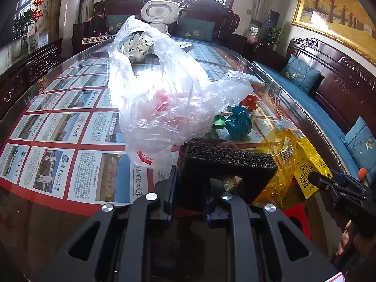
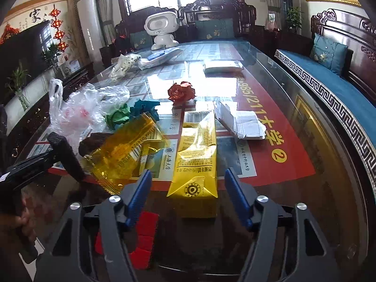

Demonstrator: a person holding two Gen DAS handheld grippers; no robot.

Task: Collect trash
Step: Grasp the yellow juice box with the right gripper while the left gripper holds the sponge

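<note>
My left gripper (image 1: 189,188) is shut on a black foam block (image 1: 225,162), held just in front of a clear plastic bag (image 1: 162,98) that holds pink trash. The block also shows in the right wrist view (image 2: 67,156). My right gripper (image 2: 186,188) is open, its blue fingers either side of the near end of a yellow carton (image 2: 196,155). An amber plastic wrapper (image 2: 127,150) lies left of the carton. Crumpled green (image 2: 118,116), teal (image 2: 145,108) and red paper (image 2: 181,91) lie beyond.
The glass table (image 2: 293,122) covers a poster. A white folded paper (image 2: 242,122) lies right of the carton. A white toy robot (image 2: 162,28) stands at the far end. A blue cushioned bench (image 2: 329,89) runs along the right. A red stool (image 2: 143,239) sits below the table.
</note>
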